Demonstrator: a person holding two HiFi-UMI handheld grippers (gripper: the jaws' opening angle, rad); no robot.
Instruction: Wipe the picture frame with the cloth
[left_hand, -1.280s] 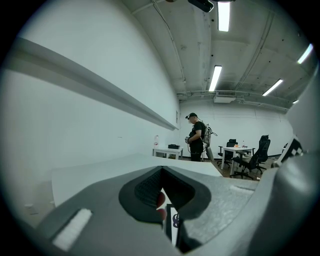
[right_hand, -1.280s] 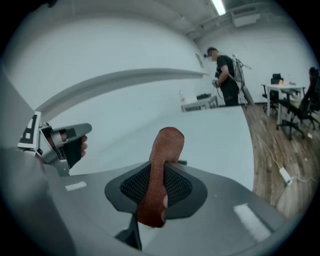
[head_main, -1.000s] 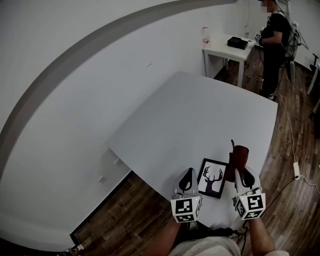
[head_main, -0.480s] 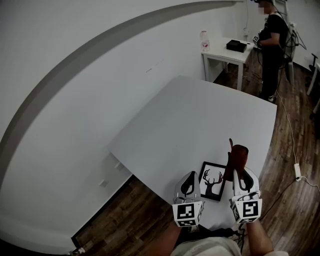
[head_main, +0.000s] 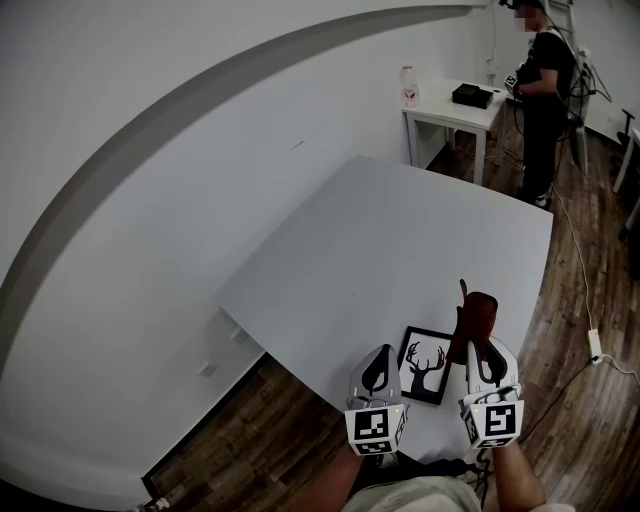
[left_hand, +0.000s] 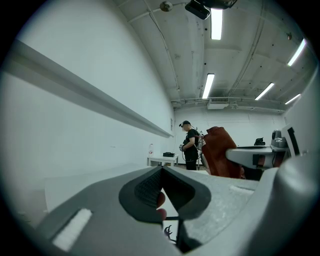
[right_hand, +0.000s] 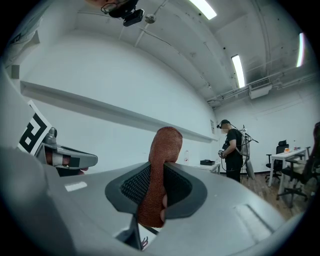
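A black picture frame (head_main: 425, 365) with a deer-antler print lies flat near the front edge of the white table (head_main: 400, 240). My right gripper (head_main: 481, 352) is just right of the frame, shut on a reddish-brown cloth (head_main: 474, 318) that sticks up past its jaws; the cloth (right_hand: 157, 175) fills the gap in the right gripper view. My left gripper (head_main: 378, 368) hovers at the frame's left edge, shut with nothing in it. A corner of the frame (left_hand: 170, 231) peeks below the left jaws.
A person (head_main: 545, 90) stands at the back right beside a small white table (head_main: 455, 105) bearing a black box and a bottle. A cable and power strip (head_main: 594, 342) lie on the wooden floor to the right. A white wall runs along the left.
Both grippers have drifted slightly toward me and the view shifted a little; the cloth stays held and the frame has not moved.
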